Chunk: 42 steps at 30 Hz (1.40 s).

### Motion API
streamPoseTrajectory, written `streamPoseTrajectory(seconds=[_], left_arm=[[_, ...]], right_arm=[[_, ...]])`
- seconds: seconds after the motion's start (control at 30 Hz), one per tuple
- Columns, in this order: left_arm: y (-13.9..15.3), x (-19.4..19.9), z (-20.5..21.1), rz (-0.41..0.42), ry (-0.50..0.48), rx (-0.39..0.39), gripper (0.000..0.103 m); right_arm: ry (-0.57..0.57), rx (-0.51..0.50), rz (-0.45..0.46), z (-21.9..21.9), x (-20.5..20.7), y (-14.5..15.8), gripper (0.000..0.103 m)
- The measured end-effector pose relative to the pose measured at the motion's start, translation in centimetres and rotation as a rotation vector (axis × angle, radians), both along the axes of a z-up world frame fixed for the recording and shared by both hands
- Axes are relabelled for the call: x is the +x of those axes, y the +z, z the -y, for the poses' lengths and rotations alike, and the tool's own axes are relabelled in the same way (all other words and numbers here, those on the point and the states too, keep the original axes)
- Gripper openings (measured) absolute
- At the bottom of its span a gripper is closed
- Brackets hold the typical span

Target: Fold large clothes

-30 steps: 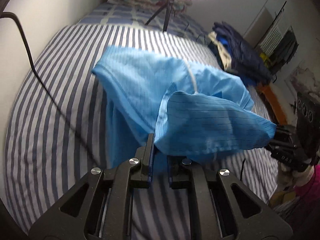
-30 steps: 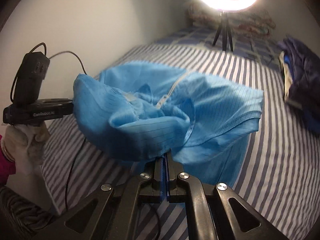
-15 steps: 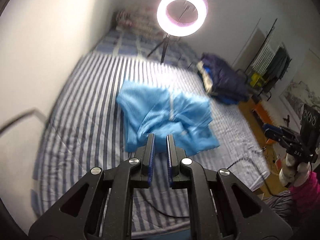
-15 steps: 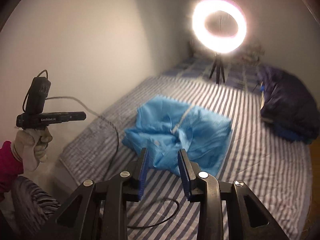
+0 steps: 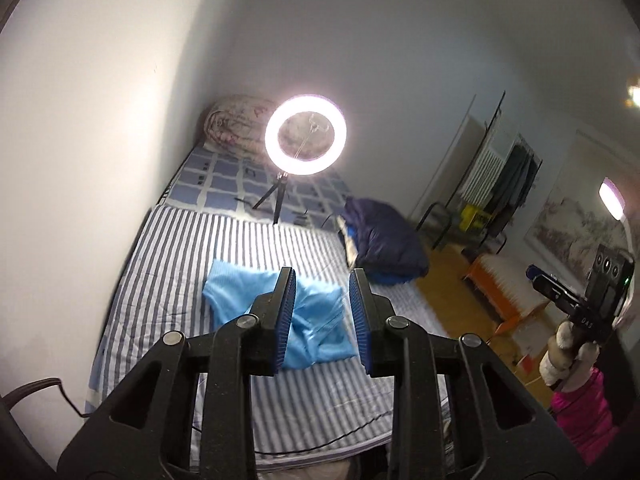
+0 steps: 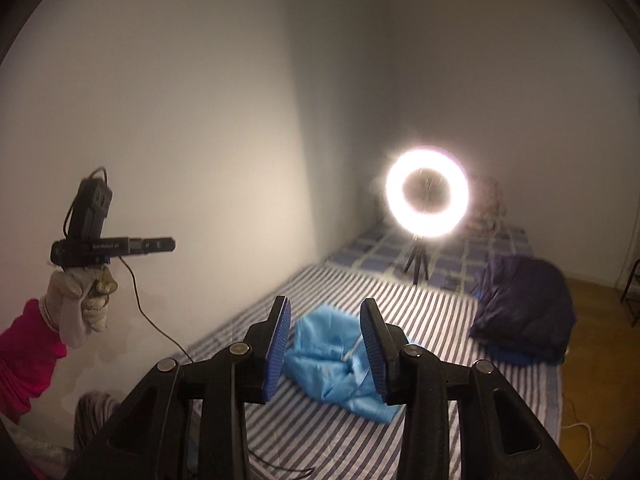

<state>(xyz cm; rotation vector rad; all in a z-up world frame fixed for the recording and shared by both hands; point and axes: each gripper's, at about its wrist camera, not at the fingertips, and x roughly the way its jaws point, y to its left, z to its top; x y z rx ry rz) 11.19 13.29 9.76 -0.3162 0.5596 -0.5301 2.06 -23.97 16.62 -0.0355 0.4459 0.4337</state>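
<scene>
A light blue garment [image 5: 316,320] lies crumpled on the striped bed [image 5: 172,264]; it also shows in the right wrist view [image 6: 332,360]. My left gripper [image 5: 322,312] is open and empty, held high and well back from the garment. My right gripper [image 6: 326,344] is open and empty too, also raised well back from the bed. The right gripper shows at the right edge of the left wrist view [image 5: 576,304], and the left gripper shows at the left of the right wrist view [image 6: 116,246].
A lit ring light on a tripod [image 5: 305,136] stands at the head of the bed. A dark blue pile of clothes [image 5: 384,240] lies at the bed's right side. A rolled quilt [image 5: 236,124] sits by the wall. A black cable [image 6: 152,320] hangs down.
Both grippers let go of the blue garment, opened, and pulled up and back from the bed. The garment dropped onto the bed in a heap.
</scene>
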Motion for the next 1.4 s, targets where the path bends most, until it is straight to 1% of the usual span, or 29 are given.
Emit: streamPoseTrajectory(seconds=[0.07,0.13,0.2,0.27,0.3,0.33,0.37,0.4,0.43,0.57,0.63,0.7,0.8,0.87,0.93,1.0,1.07,1.2,1.27,1.37,1.4], left_arm=[[1.7,0.0,-0.8,0.017,0.016,-0.015,0.028],[3.4,0.2,-1.6,0.026,0.025,-0.032,0.038],[4.9,0.7,-2.1,0.025,0.027,-0.04,0.04],[6.4,1.0,-2.2,0.038,0.033,-0.018,0.04],[7.0,1.2,-2.2,0.048,0.04,-0.003,0.043],[7.2,1.7,-2.2,0.05,0.041,0.008,0.053],[7.0,2.2,-2.1,0.043,0.041,0.014,0.058],[6.5,2.9,-2.1,0.029,0.04,0.017,0.061],[5.8,3.5,-2.1,0.013,0.04,0.018,0.061],[-0.2,7.5,-1.9,-0.102,0.038,-0.024,0.061],[-4.6,10.5,-1.7,-0.175,0.045,-0.047,0.061],[-8.3,12.8,-1.4,-0.23,0.055,-0.067,0.061],[-14.7,16.9,-1.4,-0.341,0.083,-0.12,0.061],[-19.0,19.6,-1.4,-0.413,0.107,-0.152,0.061],[-22.4,21.7,-1.3,-0.466,0.123,-0.176,0.061],[-24.8,23.4,-1.0,-0.505,0.131,-0.193,0.061],[-27.4,25.4,-0.6,-0.536,0.144,-0.183,0.061],[-31.5,27.6,0.4,-0.587,0.151,-0.191,0.061],[-33.3,28.7,1.0,-0.607,0.146,-0.194,0.061],[-35.3,29.9,2.2,-0.62,0.135,-0.173,0.061],[-35.8,30.2,2.6,-0.621,0.126,-0.165,0.055]], right_arm=[[-0.011,0.0,0.032,0.8,-0.3,2.3,0.039],[-0.025,-0.01,0.056,1.3,-0.3,3.8,0.04],[-0.035,-0.004,0.065,2.0,0.0,5.3,0.04],[-0.041,0.004,0.057,2.5,0.8,6.2,0.04],[-0.045,0.002,0.053,2.8,1.1,6.3,0.04],[-0.053,-0.007,0.048,3.0,1.6,6.3,0.048],[-0.057,-0.018,0.035,3.1,2.3,6.1,0.063],[-0.06,-0.019,0.02,3.3,2.9,5.5,0.068],[-0.066,-0.017,0.002,3.4,3.5,4.8,0.069],[-0.082,0.039,-0.122,4.4,7.0,-1.0,0.069],[-0.091,0.062,-0.19,4.7,9.0,-4.6,0.069],[-0.105,0.08,-0.248,5.0,11.3,-8.2,0.069],[-0.11,0.141,-0.362,5.6,15.2,-14.3,0.069],[-0.121,0.16,-0.418,6.1,16.7,-17.5,0.069],[-0.125,0.19,-0.474,6.6,18.3,-20.6,0.069],[-0.123,0.232,-0.526,7.0,20.0,-23.5,0.069],[-0.13,0.258,-0.562,7.4,21.7,-26.0,0.069],[-0.154,0.325,-0.641,8.4,24.7,-30.7,0.07],[-0.157,0.351,-0.673,8.7,26.0,-32.6,0.071],[-0.16,0.403,-0.689,9.0,27.1,-34.5,0.071],[-0.158,0.439,-0.7,9.1,27.6,-35.5,0.071]])
